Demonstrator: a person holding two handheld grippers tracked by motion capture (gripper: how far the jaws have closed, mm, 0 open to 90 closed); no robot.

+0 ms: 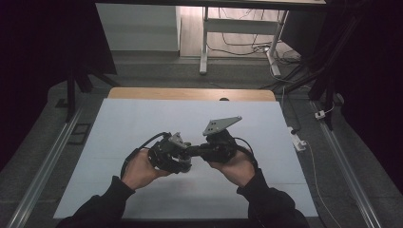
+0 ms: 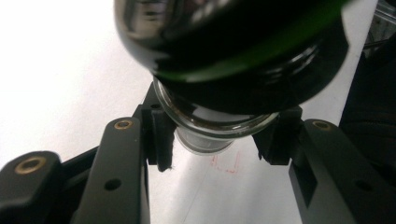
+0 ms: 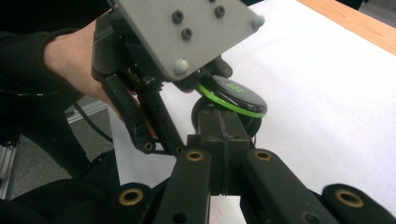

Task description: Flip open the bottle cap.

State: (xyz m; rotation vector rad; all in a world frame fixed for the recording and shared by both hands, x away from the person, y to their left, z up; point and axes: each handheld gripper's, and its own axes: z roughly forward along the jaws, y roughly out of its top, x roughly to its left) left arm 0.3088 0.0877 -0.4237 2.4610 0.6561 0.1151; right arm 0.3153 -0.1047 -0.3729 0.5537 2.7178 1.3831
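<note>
Black jaws of the left gripper [image 2: 218,142] rise from the bottom of its view and clamp the glass neck of the jar [image 2: 212,126], just under its dark cap [image 2: 233,42]. The jar is held above the table [image 1: 142,123], at the centre of the high view. The right gripper [image 3: 219,120] has its jaws pressed together beside the cap; whether they pinch anything I cannot tell. For a good unscrewing, I think the left must hold the neck firm while the right takes the cap squarely.
</note>
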